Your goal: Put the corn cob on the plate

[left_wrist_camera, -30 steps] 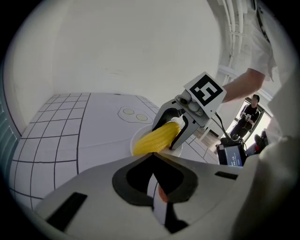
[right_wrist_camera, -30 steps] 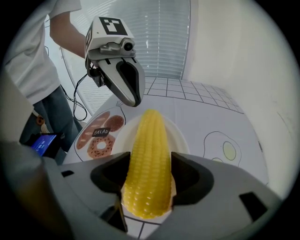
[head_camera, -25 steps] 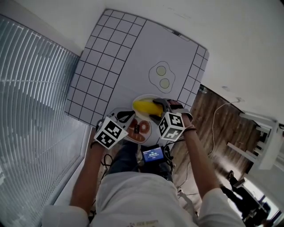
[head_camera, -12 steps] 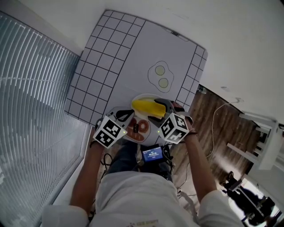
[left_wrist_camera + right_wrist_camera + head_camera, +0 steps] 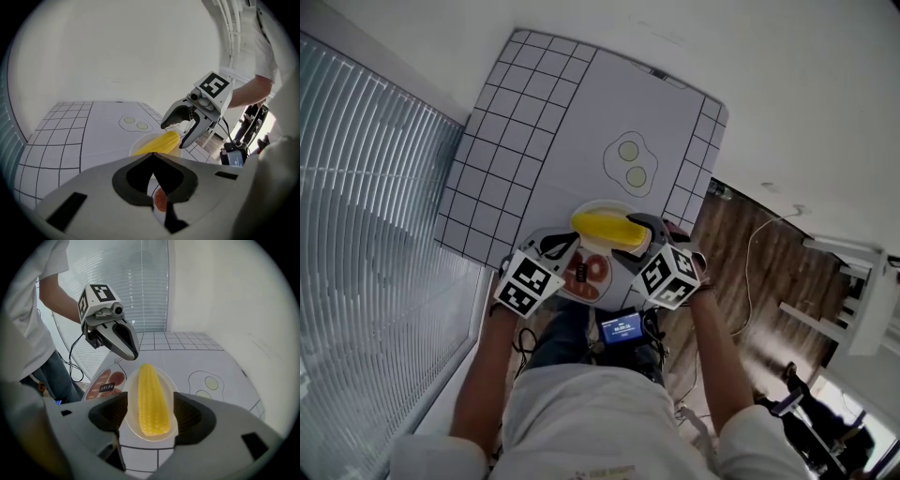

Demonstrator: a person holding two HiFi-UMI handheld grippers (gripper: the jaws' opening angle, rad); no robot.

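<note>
The far bench (image 5: 581,122) is lying open for any approach; at its near edge the left gripper (image 5: 132,354) and right gripper (image 5: 173,135) are flanking the plate (image 5: 169,383), crowding that side.

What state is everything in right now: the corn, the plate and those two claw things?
corn cob: lying lengthwise on the plate, not gripped.
plate: right way up, holding the corn cob.
right gripper: open, jaws have just been opening, corn cob below between them, untouched.
left gripper: shut, empty.

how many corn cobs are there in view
1: the yellow corn cob lies lengthwise on the white oval plate, at the near edge of the grid-printed mat. No other seems hidden.
</note>
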